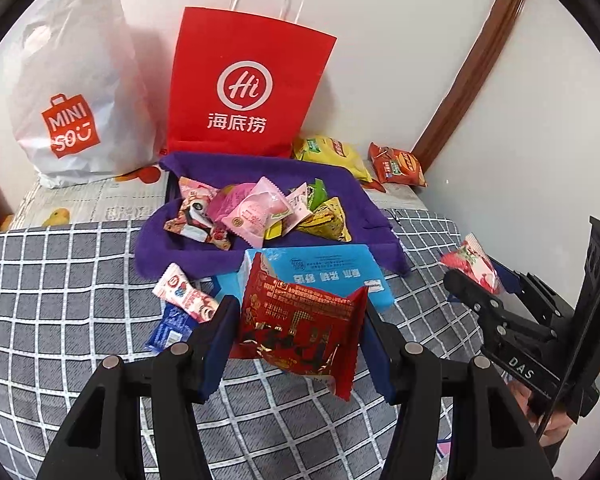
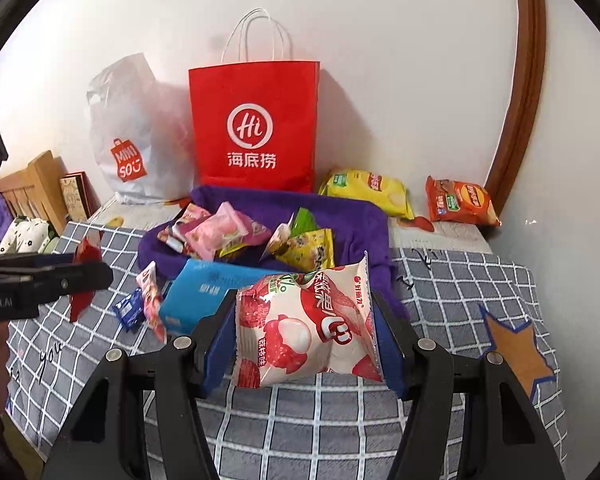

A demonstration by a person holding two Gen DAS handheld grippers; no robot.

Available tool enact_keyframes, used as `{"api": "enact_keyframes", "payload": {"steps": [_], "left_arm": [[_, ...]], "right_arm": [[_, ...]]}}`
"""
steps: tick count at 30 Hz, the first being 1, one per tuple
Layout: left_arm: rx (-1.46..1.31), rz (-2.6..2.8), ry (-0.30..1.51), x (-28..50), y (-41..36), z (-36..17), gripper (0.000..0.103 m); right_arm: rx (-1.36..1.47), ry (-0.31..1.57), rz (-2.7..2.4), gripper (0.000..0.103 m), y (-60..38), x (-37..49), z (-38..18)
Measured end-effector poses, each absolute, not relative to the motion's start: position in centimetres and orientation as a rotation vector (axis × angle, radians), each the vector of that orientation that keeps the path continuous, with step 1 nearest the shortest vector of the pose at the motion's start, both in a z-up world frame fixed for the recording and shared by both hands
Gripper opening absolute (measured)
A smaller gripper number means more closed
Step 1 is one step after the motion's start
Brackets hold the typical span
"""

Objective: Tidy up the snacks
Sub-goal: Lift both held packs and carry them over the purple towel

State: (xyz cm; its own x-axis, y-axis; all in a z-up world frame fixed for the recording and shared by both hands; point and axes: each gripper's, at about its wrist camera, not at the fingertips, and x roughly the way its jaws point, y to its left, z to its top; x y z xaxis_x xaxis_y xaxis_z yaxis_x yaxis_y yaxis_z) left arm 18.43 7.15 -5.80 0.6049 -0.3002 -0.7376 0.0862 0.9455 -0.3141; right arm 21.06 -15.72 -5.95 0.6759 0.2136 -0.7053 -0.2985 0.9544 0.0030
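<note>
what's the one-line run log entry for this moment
left claw: shut on red snack packet | right claw: shut on lychee snack packet | purple cloth tray: holds snacks | both packets above bed

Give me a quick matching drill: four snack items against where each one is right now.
Items:
1. red foil packet
2. lychee packet
3. yellow chip bag
4. pink peach packet

Places:
A. in the purple cloth bin
B. in the left gripper
C. beside the red paper bag, by the wall
D. in the right gripper

Pairs: 1-B, 2-D, 3-C, 4-A
</note>
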Motion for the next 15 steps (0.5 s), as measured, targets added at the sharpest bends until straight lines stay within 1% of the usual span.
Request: {"api": "enact_keyframes", "payload": {"steps": [15], "left_arm": [[-0.221,-0.217,0.891,23.0,7.2,-5.3,0.056]], "right_arm": [[-0.104,0.782,0.273,0.062,-15.5,27.2,-6.3]]}}
